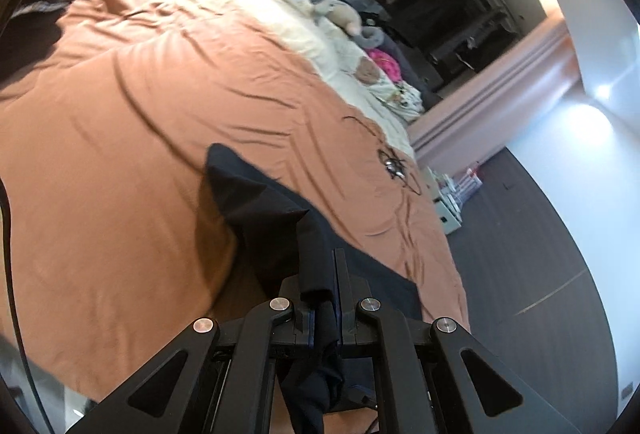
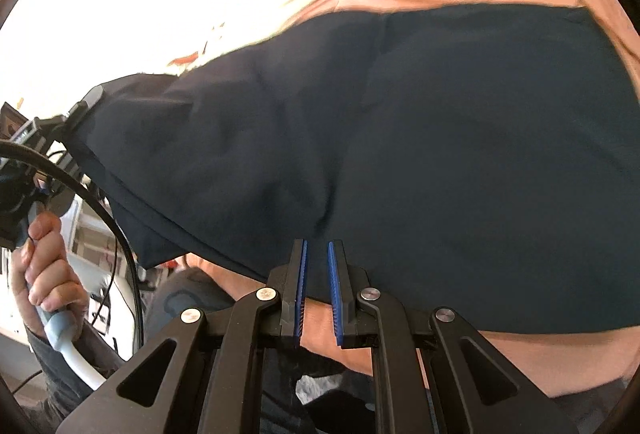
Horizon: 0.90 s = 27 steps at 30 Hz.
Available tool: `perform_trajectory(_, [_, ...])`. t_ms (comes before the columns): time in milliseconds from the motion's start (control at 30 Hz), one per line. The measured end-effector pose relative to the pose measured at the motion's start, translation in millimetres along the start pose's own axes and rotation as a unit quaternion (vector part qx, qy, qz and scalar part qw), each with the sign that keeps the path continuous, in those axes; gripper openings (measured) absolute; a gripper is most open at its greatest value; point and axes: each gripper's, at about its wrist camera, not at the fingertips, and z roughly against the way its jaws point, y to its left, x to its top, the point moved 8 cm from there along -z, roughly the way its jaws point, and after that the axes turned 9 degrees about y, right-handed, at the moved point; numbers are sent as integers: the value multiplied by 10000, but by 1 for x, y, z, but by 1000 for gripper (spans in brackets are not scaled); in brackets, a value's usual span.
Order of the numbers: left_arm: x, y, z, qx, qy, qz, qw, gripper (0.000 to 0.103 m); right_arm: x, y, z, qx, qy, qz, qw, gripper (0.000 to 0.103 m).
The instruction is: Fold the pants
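Spreading dark over the terracotta bed cover, the navy pants hang pinched at one edge in the nearly closed left tool and at the near hem between the narrow-set blue pads of the right tool.

No writing can be read in either view. The bedspread bears only a drawn figure, no words
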Motion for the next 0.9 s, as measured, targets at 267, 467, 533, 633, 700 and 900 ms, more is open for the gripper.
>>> perform_trajectory(267, [9, -55, -29, -174, 196, -456, 9986, 6, -15, -37, 79, -55, -663, -356, 9971, 8])
perform_trajectory(467, [10, -87, -51, -340, 365, -681, 9964, 6, -32, -69, 124, -159, -948, -718, 9928, 8])
perform_trajectory(533, [5, -101, -61, -413, 467, -795, 9949, 6, -39, -77, 134, -175, -1030, -859, 9908, 8])
perform_trajectory(633, [-5, -121, -73, -539, 619, -941, 9922, 6, -48, -80, 146, -159, -1116, -1014, 9884, 9])
perform_trajectory(700, [-14, -135, -81, -642, 736, -1036, 9898, 6, -53, -84, 154, -154, -1170, -1099, 9869, 12])
perform_trajectory(900, [-51, -171, -107, -999, 1195, -1306, 9791, 6, -64, -89, 165, -215, -1316, -1268, 9829, 32])
